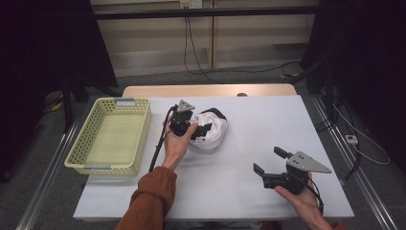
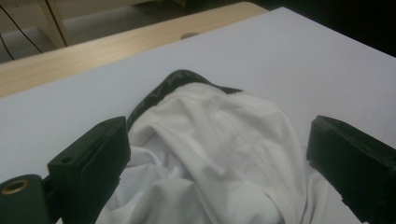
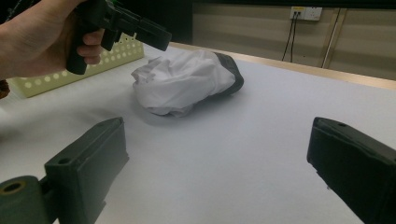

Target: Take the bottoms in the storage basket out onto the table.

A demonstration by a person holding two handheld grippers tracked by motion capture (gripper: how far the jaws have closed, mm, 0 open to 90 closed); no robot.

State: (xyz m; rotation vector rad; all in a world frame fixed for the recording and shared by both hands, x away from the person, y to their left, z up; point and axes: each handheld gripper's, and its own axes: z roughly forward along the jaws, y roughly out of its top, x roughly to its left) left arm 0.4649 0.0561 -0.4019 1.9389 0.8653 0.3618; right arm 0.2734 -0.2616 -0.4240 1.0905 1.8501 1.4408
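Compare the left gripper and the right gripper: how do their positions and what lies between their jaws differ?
The left gripper hovers at the white garment beside the basket, its jaws straddling the cloth; the right gripper hangs over bare table near the front edge, nothing between its jaws. Both are hand-held, black, with jaws open.

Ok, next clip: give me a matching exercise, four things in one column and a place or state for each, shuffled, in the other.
Things:
1. cloth
2. basket
3. left gripper
4. right gripper

Places or states:
A. open, over bare table at the near right, with nothing between its jaws
B. crumpled white heap with a dark edge, mid-table
C. pale yellow, at the table's left edge, nothing visible inside
D. open, jaws either side of the heap

Pairs: 1-B, 2-C, 3-D, 4-A
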